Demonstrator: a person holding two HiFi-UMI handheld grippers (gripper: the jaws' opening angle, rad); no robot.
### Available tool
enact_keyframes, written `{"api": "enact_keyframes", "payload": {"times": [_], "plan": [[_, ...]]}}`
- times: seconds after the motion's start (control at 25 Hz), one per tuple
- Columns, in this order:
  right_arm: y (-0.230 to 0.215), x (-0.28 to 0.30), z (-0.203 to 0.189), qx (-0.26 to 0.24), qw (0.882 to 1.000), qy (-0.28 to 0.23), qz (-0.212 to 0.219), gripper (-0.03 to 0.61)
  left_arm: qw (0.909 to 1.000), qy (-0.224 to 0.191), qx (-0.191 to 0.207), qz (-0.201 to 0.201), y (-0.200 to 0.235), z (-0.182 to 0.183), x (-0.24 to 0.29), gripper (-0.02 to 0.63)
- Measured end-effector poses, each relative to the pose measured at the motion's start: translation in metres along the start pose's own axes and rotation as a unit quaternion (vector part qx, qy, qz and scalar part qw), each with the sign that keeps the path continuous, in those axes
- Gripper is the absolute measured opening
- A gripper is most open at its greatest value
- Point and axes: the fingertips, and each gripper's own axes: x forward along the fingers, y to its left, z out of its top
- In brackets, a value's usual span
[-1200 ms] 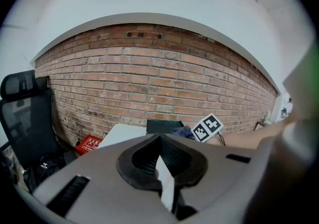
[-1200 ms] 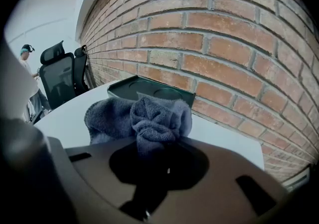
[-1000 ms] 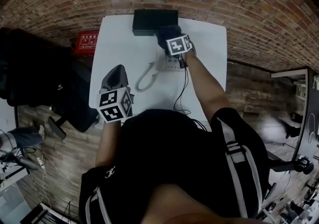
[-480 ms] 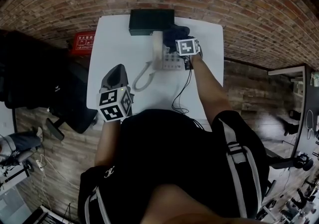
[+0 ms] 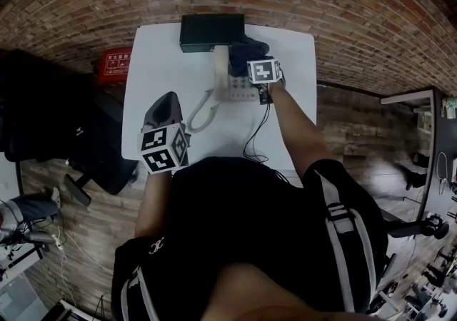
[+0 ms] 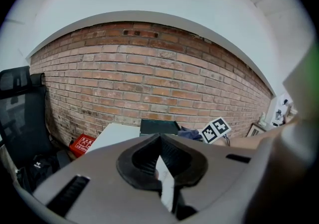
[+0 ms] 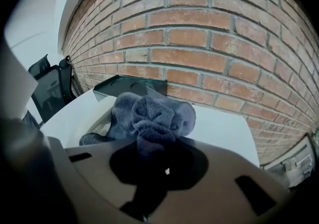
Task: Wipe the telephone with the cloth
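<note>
A pale telephone [image 5: 239, 87] lies on the white table [image 5: 161, 63], its handset [image 5: 221, 66] along its left side and a coiled cord [image 5: 202, 111] trailing off left. My right gripper [image 5: 248, 57] sits over the phone's far right part, shut on a bunched dark blue cloth [image 5: 247, 48]. In the right gripper view the cloth [image 7: 152, 113] spills out past my right gripper [image 7: 151, 142] and covers most of the phone; only a pale edge [image 7: 94, 118] shows. My left gripper [image 5: 166, 102] hovers near the table's left front, shut and holding nothing [image 6: 159, 137].
A black box [image 5: 211, 31] stands at the table's far edge, just behind the phone, against the brick wall. A black cable [image 5: 255, 138] runs from the phone toward me. On the floor at left are a red box [image 5: 113, 66] and a black chair [image 5: 50, 120].
The right gripper and cloth have slid to the right across the phone, uncovering the handset. The left gripper has stayed put.
</note>
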Motion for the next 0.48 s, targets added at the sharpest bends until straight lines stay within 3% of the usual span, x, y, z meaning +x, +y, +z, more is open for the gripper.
{"api": "enact_keyframes", "payload": {"times": [0.48], "plan": [[0.011, -0.017, -0.041, 0.0, 1.0, 0.009, 0.003, 0.037, 0.9998, 0.002, 0.005, -0.022, -0.007, -0.001, 0.002, -0.003]]}}
